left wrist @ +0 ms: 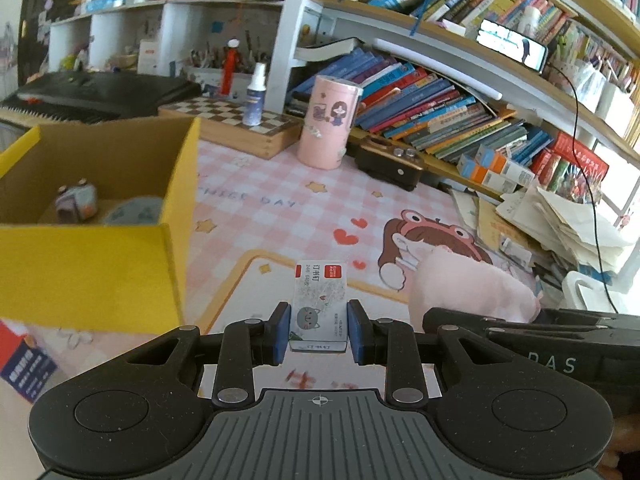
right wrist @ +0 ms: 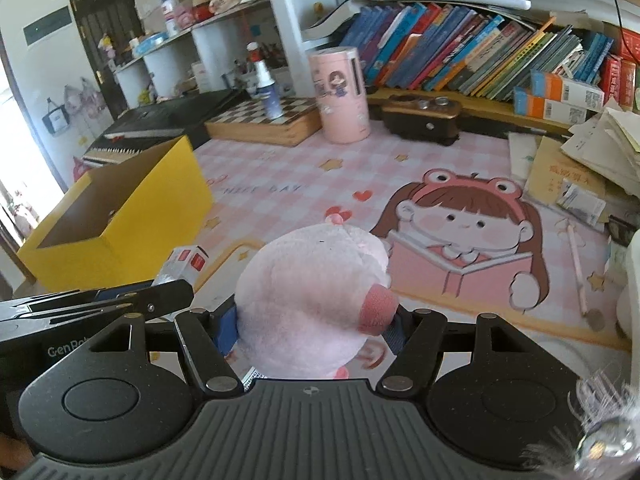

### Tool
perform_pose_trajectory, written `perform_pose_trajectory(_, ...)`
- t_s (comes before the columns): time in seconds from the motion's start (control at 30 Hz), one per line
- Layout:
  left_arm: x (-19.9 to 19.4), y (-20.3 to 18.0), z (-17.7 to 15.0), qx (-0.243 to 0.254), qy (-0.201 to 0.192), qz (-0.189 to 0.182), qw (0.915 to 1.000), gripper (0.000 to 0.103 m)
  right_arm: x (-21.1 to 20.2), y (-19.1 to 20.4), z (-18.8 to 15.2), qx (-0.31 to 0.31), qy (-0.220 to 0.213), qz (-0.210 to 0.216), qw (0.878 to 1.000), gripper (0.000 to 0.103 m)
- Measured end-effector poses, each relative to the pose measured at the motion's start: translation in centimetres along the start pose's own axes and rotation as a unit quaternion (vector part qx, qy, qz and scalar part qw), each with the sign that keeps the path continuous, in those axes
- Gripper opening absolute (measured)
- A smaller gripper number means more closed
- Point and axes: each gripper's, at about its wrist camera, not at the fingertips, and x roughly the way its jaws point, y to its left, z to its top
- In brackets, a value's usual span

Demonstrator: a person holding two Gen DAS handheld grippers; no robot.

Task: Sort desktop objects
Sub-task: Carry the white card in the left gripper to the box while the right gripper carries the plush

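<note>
My left gripper (left wrist: 319,334) is shut on a small white staple box (left wrist: 318,304) with a cat drawing and a red label, held above the pink desk mat. The box also shows in the right wrist view (right wrist: 185,264). My right gripper (right wrist: 312,330) is shut on a pink plush toy (right wrist: 312,304), which also shows at the right of the left wrist view (left wrist: 468,288). The open yellow cardboard box (left wrist: 92,252) stands to the left with two small items inside; it shows in the right wrist view (right wrist: 120,216) too.
A pink cylinder holder (left wrist: 330,122), a wooden chess box (left wrist: 236,120) with a spray bottle (left wrist: 255,94), a brown device (left wrist: 390,162), leaning books (left wrist: 432,108) and a paper pile (left wrist: 560,216) line the back and right. A keyboard (left wrist: 80,96) lies behind the yellow box.
</note>
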Motion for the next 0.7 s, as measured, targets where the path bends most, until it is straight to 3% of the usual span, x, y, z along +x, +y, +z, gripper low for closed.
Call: perform_pose_trajectory(0.7,-7.7,8.1,-3.7,-0.033,0.006,0.011,0.9994,0.028,-2.0,10.4,-4.8,-0.013,0.039,0.033,0.999,0.066)
